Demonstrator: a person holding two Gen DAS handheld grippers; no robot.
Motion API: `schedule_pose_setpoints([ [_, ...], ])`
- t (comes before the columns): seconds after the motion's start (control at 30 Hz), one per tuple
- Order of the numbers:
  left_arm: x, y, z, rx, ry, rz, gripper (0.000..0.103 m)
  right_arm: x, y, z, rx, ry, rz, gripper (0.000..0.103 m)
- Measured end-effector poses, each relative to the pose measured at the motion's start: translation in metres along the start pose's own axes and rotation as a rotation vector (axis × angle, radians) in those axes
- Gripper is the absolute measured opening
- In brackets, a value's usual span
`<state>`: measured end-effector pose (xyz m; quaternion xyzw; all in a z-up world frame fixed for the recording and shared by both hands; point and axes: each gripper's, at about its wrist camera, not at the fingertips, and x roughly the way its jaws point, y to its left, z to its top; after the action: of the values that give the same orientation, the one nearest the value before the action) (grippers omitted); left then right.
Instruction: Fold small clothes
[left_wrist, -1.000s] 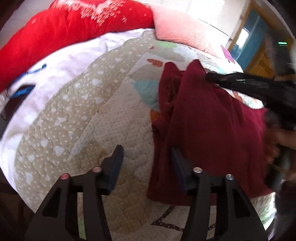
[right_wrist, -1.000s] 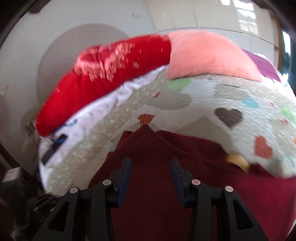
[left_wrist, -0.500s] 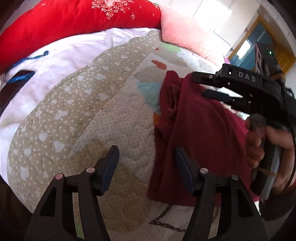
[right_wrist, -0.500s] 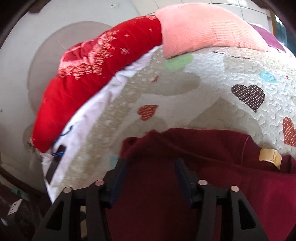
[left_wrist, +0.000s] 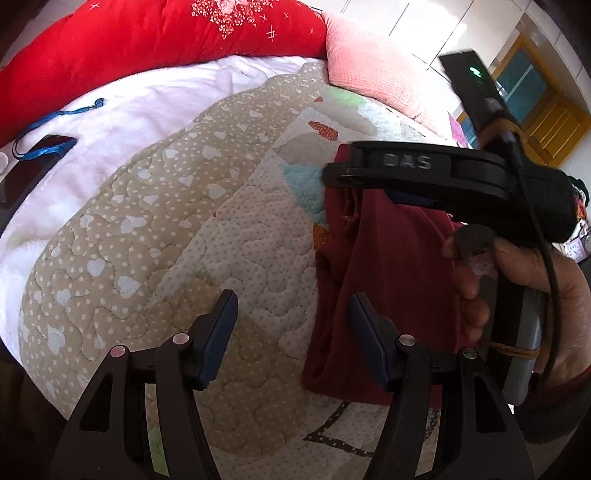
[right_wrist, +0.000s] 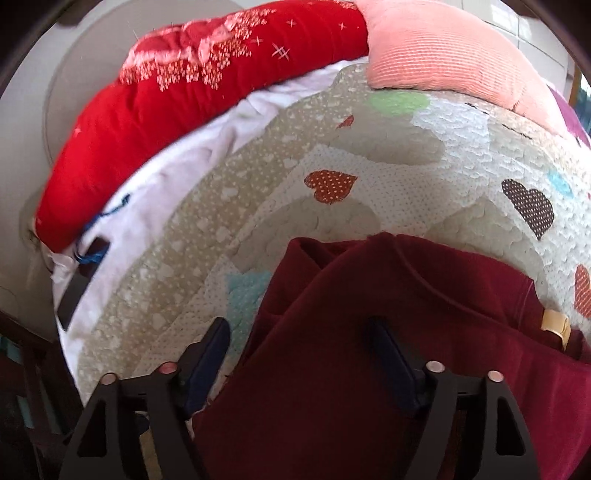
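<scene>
Maroon garment (left_wrist: 388, 280) lies partly folded on the bed's quilt (left_wrist: 177, 229), right of centre, soft knit with a thick doubled left edge. Right claw (right_wrist: 299, 354) hangs over it, jaws opening, cloth beneath but not pinched; a fold looks just laid. Left claw (left_wrist: 291, 332) stands open and empty astride the garment's near-left edge. Next move likely calls for gripping that edge and folding again. Quilt is puckered, heart-patterned.

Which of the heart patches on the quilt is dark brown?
The dotted brown heart at the right of the right wrist view, above the maroon garment; the other hearts are orange-red.
</scene>
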<state>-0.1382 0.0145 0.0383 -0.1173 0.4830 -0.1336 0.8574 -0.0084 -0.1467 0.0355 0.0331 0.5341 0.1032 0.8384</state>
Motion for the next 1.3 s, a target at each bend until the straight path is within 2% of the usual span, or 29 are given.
schedule_pose_setpoints([
  [0.07, 0.001, 0.0, 0.0, 0.0, 0.0, 0.002, 0.063, 0.009, 0.009, 0.002, -0.028, 0.018, -0.028, 0.098],
  [0.2, 0.002, 0.001, 0.001, -0.004, 0.001, -0.003, 0.063, 0.027, 0.029, -0.001, -0.141, -0.009, -0.148, 0.097],
  [0.27, 0.0, 0.003, -0.001, -0.015, 0.003, -0.013, 0.067, 0.027, 0.031, -0.007, -0.168, -0.047, -0.192, 0.085],
  [0.3, 0.0, 0.004, -0.002, -0.02, 0.004, -0.016, 0.067, 0.025, 0.03, -0.008, -0.165, -0.056, -0.196, 0.083],
  [0.5, -0.002, -0.001, -0.004, -0.01, 0.002, -0.015, 0.067, 0.01, 0.008, -0.003, -0.081, -0.061, -0.107, 0.066],
  [0.57, -0.001, -0.003, -0.005, -0.006, 0.002, -0.012, 0.067, 0.007, 0.006, -0.002, -0.068, -0.066, -0.072, 0.05],
  [0.67, 0.002, -0.005, -0.004, -0.001, 0.003, -0.008, 0.067, -0.001, 0.001, -0.003, -0.041, -0.082, -0.009, 0.035],
  [0.8, 0.005, -0.008, -0.004, 0.015, -0.009, 0.001, 0.067, -0.014, -0.012, -0.006, 0.03, -0.107, 0.085, 0.024],
  [0.9, 0.009, -0.011, -0.004, 0.03, -0.007, 0.006, 0.067, -0.016, -0.024, -0.008, 0.089, -0.107, 0.145, 0.024],
  [1.03, 0.012, -0.009, -0.003, 0.026, -0.005, 0.001, 0.067, -0.014, -0.027, -0.008, 0.121, -0.111, 0.172, 0.024],
  [1.07, 0.013, -0.008, -0.003, 0.022, 0.0, 0.0, 0.067, -0.014, -0.026, -0.008, 0.12, -0.11, 0.167, 0.028],
  [1.1, 0.012, -0.007, -0.005, 0.016, 0.002, -0.004, 0.067, -0.014, -0.024, -0.006, 0.116, -0.104, 0.159, 0.033],
  [1.13, 0.013, -0.006, -0.005, 0.011, 0.002, -0.009, 0.067, -0.012, -0.021, -0.004, 0.106, -0.089, 0.145, 0.046],
  [1.17, 0.012, -0.005, -0.007, 0.007, 0.0, -0.014, 0.067, -0.01, -0.019, -0.003, 0.095, -0.079, 0.132, 0.052],
  [1.3, 0.013, -0.003, -0.01, 0.003, -0.005, -0.023, 0.068, 0.002, 0.001, 0.003, -0.015, -0.038, -0.009, 0.053],
])
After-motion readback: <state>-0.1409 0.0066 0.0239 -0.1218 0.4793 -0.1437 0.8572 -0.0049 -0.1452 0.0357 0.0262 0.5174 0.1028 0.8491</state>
